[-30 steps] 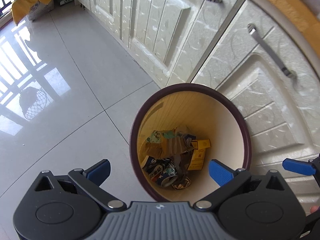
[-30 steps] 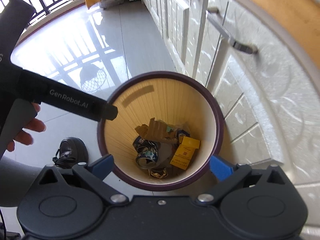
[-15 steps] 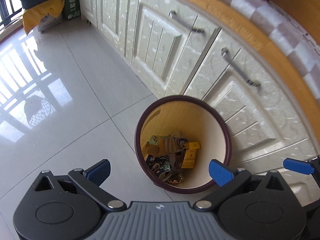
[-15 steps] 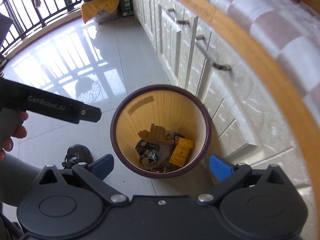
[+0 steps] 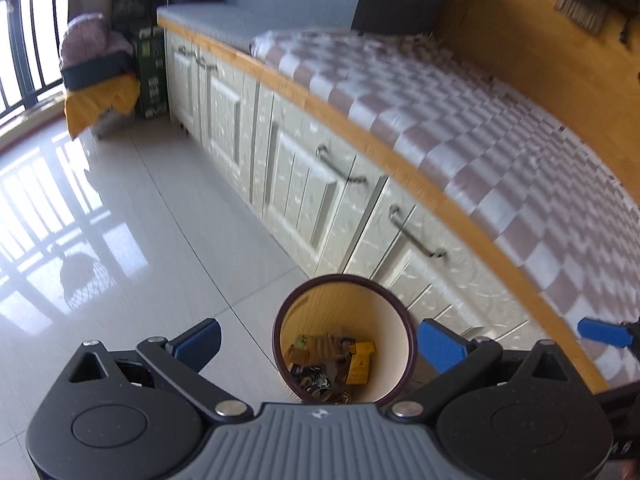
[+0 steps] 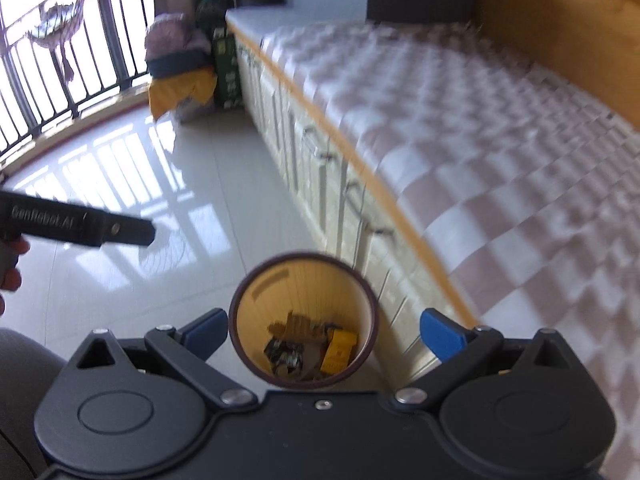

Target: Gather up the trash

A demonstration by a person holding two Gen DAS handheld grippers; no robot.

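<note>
Trash (image 5: 332,364) lies in the bottom of the bin (image 5: 402,312), which stands on the floor (image 5: 160,232) just beside the cabinets (image 5: 304,200). Left gripper (image 5: 318,344) and right gripper (image 6: 324,332) both gape wide, holding nothing, above the bin.

One trash bin (image 5: 404,320), dark rim, holding a small heap of trash (image 5: 328,364); pieces too jumbled to count, one yellow box (image 5: 361,362) stands out. Two grippers, left (image 5: 320,342) and right (image 6: 324,332), two blue fingers each. One checkered mat (image 5: 460,120). Four cabinet handles visible (image 5: 416,238).
</note>
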